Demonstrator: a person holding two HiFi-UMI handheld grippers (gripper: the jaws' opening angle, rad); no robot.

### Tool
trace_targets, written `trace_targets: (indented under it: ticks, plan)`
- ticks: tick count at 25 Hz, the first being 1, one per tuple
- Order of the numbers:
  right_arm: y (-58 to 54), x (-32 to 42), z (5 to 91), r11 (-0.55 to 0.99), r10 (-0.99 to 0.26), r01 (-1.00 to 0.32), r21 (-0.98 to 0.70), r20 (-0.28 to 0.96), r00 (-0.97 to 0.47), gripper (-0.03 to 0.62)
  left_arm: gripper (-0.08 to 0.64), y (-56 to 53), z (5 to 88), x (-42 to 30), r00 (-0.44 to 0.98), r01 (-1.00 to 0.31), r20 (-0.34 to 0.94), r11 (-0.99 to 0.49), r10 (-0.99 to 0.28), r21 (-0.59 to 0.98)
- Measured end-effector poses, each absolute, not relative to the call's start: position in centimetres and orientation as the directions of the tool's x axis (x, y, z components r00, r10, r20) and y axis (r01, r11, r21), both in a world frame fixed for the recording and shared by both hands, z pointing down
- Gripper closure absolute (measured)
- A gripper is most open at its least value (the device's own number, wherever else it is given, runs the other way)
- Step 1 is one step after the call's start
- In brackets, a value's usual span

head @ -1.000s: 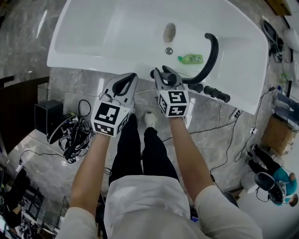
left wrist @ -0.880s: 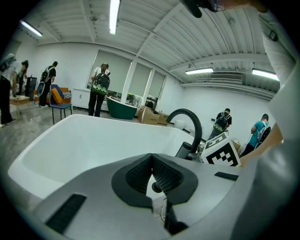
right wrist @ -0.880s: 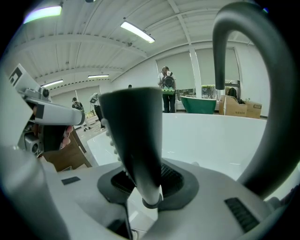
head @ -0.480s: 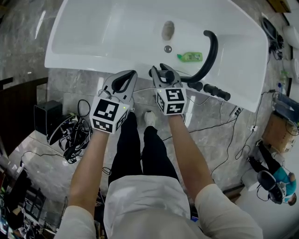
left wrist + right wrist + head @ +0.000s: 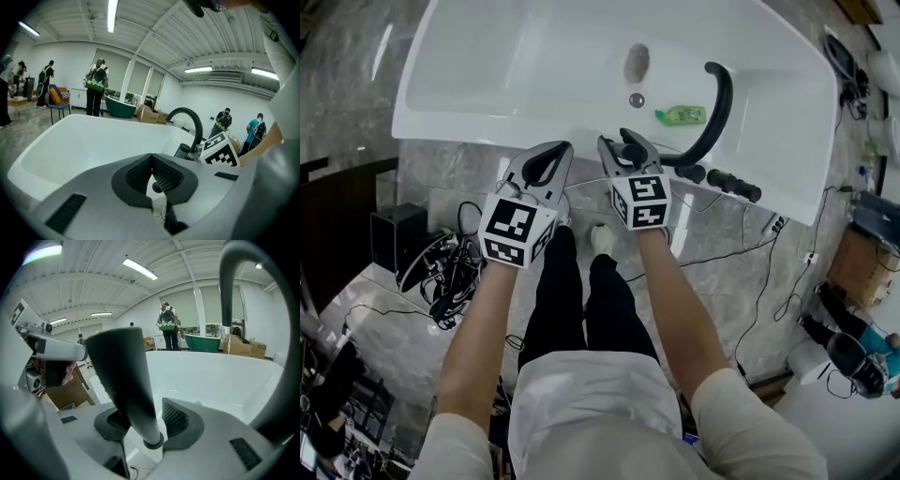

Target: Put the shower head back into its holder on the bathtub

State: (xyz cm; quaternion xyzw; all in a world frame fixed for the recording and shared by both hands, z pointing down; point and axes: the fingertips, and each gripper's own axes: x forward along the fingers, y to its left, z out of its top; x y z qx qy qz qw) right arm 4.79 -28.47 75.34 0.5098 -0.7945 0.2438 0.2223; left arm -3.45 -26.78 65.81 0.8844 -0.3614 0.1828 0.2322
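The black shower head (image 5: pixel 634 155) stands upright at the near rim of the white bathtub (image 5: pixel 487 112), between the jaws of my right gripper (image 5: pixel 625 145). In the right gripper view its handle (image 5: pixel 126 380) rises between the pads of the right gripper (image 5: pixel 147 420). Those jaws are opening: the handle lies close against the left pad, and a gap shows to the right pad (image 5: pixel 176 414). My left gripper (image 5: pixel 549 157) hovers just left of it over the rim, shut, with nothing between its pads (image 5: pixel 151 159).
A black curved faucet (image 5: pixel 719 108) and black knobs (image 5: pixel 724 181) sit on the tub rim to the right. A green bottle (image 5: pixel 682 116) lies in the tub near the drain (image 5: pixel 637 100). Cables (image 5: pixel 441 272) and a black box (image 5: pixel 394 234) lie on the floor at left.
The right gripper's jaws have spread apart around the shower head handle. Both hands have stayed where they were.
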Motion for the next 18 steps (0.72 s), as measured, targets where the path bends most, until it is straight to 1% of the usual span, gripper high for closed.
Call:
trace_targets:
  ticks: [2, 14, 18]
  plan:
    - [-28.5, 4.8, 75.3, 0.363, -0.701, -0.917, -0.166, 0.6, -0.386, 0.405, 0.549, -26.8, 65.8, -3.4, 0.672, -0.723, 0.492, -0.633, -0.554, 0.276]
    - [-27.9, 3.7, 75.2, 0.404, -0.655, -0.888, -0.222, 0.607, -0.45, 0.319, 0.549, -26.3, 65.7, -3.1, 0.665, -0.729, 0.502, -0.627, -0.553, 0.274]
    - [-27.0, 3.6, 74.7, 0.415, -0.643, -0.882, -0.224, 0.614, -0.458, 0.31, 0.549, -26.3, 65.1, -3.4, 0.655, -0.739, 0.501, -0.618, -0.566, 0.269]
